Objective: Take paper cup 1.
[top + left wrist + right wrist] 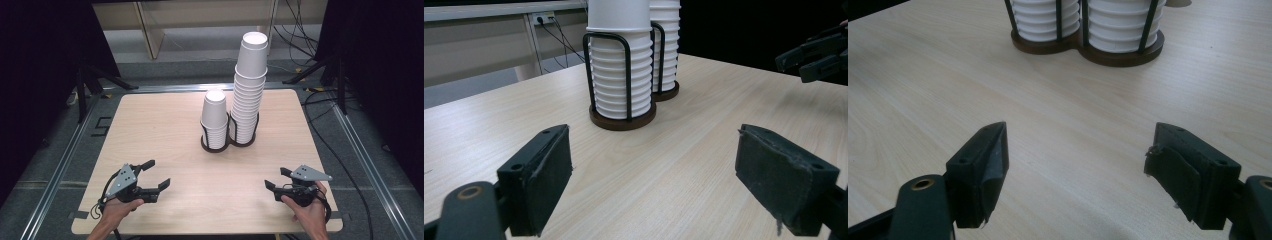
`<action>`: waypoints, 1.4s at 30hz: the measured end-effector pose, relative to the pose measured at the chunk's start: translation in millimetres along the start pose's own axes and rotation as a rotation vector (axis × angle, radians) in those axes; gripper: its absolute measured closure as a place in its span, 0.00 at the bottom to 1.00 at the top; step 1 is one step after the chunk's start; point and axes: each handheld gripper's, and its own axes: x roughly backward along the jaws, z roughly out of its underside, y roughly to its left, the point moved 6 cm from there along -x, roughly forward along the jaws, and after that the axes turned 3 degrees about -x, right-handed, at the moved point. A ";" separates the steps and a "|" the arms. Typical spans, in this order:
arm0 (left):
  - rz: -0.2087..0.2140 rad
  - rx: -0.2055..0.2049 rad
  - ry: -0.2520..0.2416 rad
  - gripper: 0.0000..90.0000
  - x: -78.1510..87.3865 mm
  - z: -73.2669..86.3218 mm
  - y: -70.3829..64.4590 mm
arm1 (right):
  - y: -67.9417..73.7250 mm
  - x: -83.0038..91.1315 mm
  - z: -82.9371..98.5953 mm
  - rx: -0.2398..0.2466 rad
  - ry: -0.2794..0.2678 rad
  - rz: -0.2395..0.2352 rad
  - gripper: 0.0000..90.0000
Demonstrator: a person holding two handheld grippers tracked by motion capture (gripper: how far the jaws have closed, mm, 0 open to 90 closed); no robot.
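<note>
Seen from the high view: two stacks of white paper cups in a dark double holder at the middle of the wooden worktop, the short stack on the left, the tall stack on the right rising well above it. Full heights of both stacks visible there; cut off at the top edge in the left gripper view, and reduced to the lowest rims in the right gripper view.

Visible from the left gripper view: the black wire loops of the holder hugging the near stack, the second stack just behind it, and the other gripper far off at the right edge. From the right gripper view: the two round brown bases joined side by side, both stacks seated in them.

Left gripper held low over the near left part of the worktop, hand gripping from below, pointed toward the centre. Right gripper held likewise at the near right, hand behind it, pointed leftward and slightly away.

Both pairs of jaws released, spread wide, bare wood between the pads, nothing grasped. Cups and holder well ahead of each pair, apart from them, untouched.
</note>
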 end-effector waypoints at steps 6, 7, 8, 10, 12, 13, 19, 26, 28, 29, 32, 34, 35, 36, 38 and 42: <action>-0.002 0.001 -0.002 0.16 0.2 -0.2 0.4 | -0.4 -0.9 -0.2 0.000 -0.008 0.009 0.26; -0.002 0.002 -0.003 0.16 0.3 -0.2 0.3 | -0.4 -1.2 -0.5 -0.002 -0.015 0.009 0.26; 0.007 0.010 -0.028 0.16 -1.6 -1.0 0.0 | 0.1 -2.1 -0.7 -0.014 -0.019 0.002 0.25; -0.002 0.002 -0.004 0.16 0.3 -0.5 1.0 | -0.9 -2.3 -1.5 -0.008 -0.025 0.009 0.25; -0.003 0.004 -0.004 0.16 0.2 -0.5 1.5 | -1.0 -2.1 -1.4 -0.005 -0.022 0.013 0.25; -0.004 0.000 -0.002 0.16 -0.3 -0.5 2.2 | 2.8 -2.2 -0.3 -0.041 -0.008 0.004 0.25; 0.002 0.010 -0.019 0.16 -1.7 -0.6 0.9 | 2.7 -4.0 -3.7 -0.014 -0.040 0.004 0.25; -0.002 0.001 -0.002 0.16 -0.4 -0.4 2.2 | 8.8 -8.1 -9.8 -0.002 -0.060 -0.002 0.25; 0.008 0.012 -0.027 0.16 -2.5 -0.9 1.2 | 11.7 -10.2 -13.3 -0.006 -0.059 -0.005 0.26; 0.010 0.013 -0.029 0.16 -2.8 -0.8 1.2 | 11.7 -10.2 -13.3 -0.006 -0.059 -0.005 0.26; 0.005 0.020 -0.025 0.16 -2.6 -0.2 2.3 | 16.8 -15.3 -19.2 0.000 -0.060 -0.030 0.26; 0.006 0.017 -0.026 0.16 -2.9 -0.4 3.0 | 19.4 -19.1 -24.1 0.014 -0.077 -0.031 0.25; 0.006 0.017 -0.026 0.16 -2.9 -0.4 3.0 | 19.4 -19.1 -24.1 0.014 -0.077 -0.031 0.25; -0.002 0.009 -0.001 0.16 -1.3 0.3 3.5 | 20.5 -19.8 -26.0 0.013 -0.077 -0.031 0.24; 0.000 0.009 0.001 0.16 -2.1 0.6 3.1 | 26.4 -26.3 -34.4 0.021 -0.084 -0.046 0.24; 0.009 0.022 -0.020 0.16 -4.4 0.2 2.9 | 34.1 -35.5 -48.6 0.034 -0.100 -0.071 0.23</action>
